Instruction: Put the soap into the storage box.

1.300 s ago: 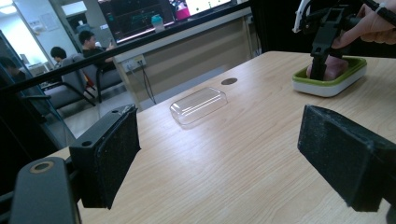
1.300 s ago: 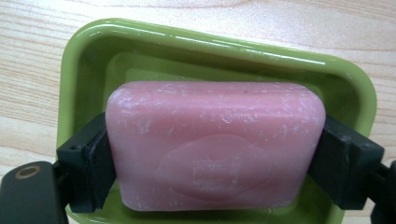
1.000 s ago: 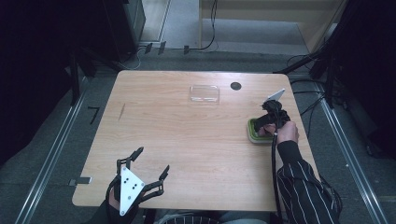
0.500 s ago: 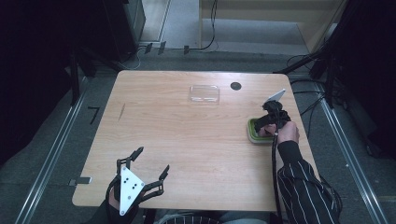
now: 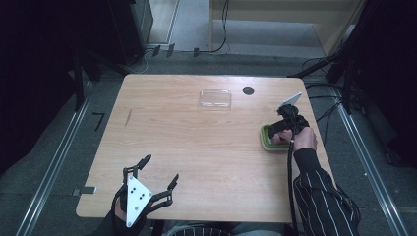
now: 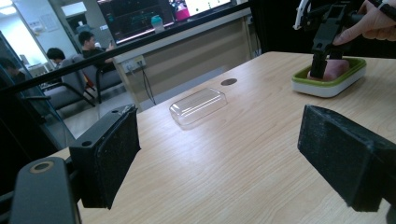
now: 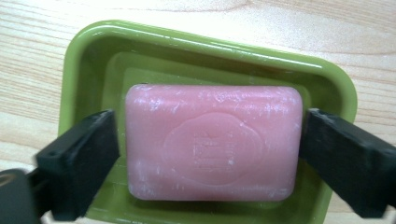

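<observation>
A pink bar of soap [image 7: 212, 149] lies in a green soap dish [image 7: 88, 51] near the table's right edge [image 5: 268, 143]. My right gripper [image 7: 210, 116] points down into the dish with the soap between its pads. Its jaws have just been opening, and a thin gap shows at the left pad [image 7: 93, 154], so it stands open around the soap. In the high view it [image 5: 276, 132] hangs over the dish in a hand with a striped sleeve. My left gripper [image 5: 161, 168] rests wide open and empty at the front left [image 6: 219, 140].
A clear plastic lid [image 5: 215, 98] lies flat on the far middle of the wooden table, also in the left gripper view [image 6: 198, 106]. A small black round cap [image 5: 248, 90] sits in the tabletop just right of it. Cables trail off the right side.
</observation>
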`<state>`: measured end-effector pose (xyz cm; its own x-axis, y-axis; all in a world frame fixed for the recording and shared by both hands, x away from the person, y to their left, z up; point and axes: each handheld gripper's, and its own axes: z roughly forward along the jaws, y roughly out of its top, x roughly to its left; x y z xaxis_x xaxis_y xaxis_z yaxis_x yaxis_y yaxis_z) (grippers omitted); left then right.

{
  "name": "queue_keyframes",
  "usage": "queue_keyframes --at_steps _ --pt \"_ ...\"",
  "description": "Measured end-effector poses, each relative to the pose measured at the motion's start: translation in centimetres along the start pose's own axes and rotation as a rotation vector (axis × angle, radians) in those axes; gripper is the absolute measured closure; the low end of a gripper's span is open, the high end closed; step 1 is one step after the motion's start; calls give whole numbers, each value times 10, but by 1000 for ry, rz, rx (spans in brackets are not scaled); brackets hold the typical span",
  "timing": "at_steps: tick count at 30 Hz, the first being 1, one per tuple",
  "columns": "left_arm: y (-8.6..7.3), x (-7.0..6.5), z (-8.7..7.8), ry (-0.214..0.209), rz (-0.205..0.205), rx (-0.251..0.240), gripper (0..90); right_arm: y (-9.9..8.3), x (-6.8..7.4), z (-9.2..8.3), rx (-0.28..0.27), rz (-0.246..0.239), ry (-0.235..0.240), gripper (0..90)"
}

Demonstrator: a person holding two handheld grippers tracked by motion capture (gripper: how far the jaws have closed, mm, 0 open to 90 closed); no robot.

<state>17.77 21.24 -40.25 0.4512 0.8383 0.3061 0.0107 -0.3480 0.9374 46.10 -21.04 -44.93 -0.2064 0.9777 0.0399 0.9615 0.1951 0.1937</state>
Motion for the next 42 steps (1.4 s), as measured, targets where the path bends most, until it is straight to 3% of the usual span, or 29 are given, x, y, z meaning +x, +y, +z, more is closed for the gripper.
queue_keyframes --at_steps 9,13,20,28,42 --pt "0 0 0 -1 0 0 131 -3 6 -10 -15 -21 -12 10" --pt "0 0 1 -4 4 2 131 -5 10 -14 2 -35 -24 3" --pt "0 0 1 -4 3 3 131 -10 10 -21 12 -41 -9 2" --pt "0 0 1 -4 1 2 131 -20 9 -29 27 -54 14 0" --pt "0 0 1 -4 1 2 131 -44 12 -38 50 -97 10 0"
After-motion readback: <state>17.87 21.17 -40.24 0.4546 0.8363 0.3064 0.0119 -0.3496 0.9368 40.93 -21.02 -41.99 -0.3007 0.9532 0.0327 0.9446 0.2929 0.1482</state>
